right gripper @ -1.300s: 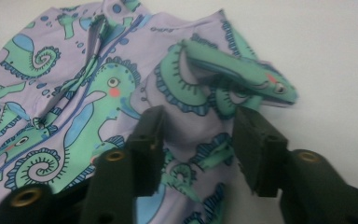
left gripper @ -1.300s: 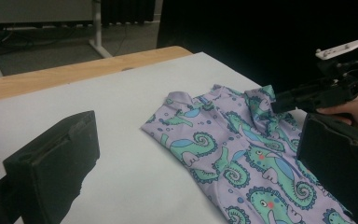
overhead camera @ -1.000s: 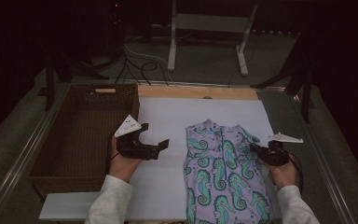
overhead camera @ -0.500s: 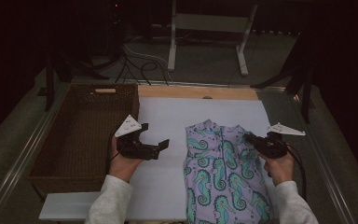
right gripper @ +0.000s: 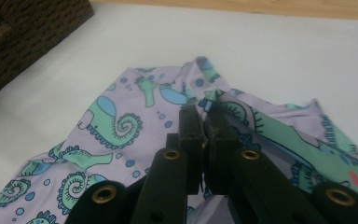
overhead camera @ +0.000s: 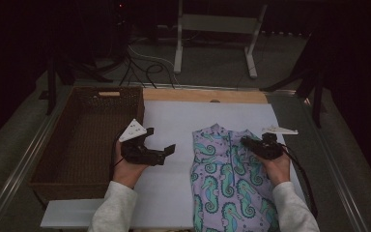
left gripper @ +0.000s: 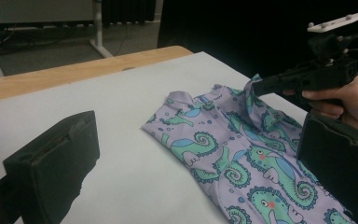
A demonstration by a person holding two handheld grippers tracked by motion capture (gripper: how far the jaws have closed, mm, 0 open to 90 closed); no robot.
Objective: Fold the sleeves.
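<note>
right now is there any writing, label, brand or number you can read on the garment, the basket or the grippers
None: no readable text anywhere.
Garment: seahorse and bubble print, no words or label showing.
Basket: plain brown weave, no tag.
Left gripper and right gripper: black, no marking to read; the grey plates carry only small dots.

The left gripper (overhead camera: pixel 166 151) sits low in the person's left hand (overhead camera: pixel 128 169), pointing across toward the other hand, its jaws spread wide with nothing between them. The right gripper (overhead camera: pixel 245 141) — held from behind by the right hand (overhead camera: pixel 274 166) — points back toward it, jaws pressed together on a pinch of cloth. Both forearms wear pale sleeves (overhead camera: pixel 113 208).
</note>
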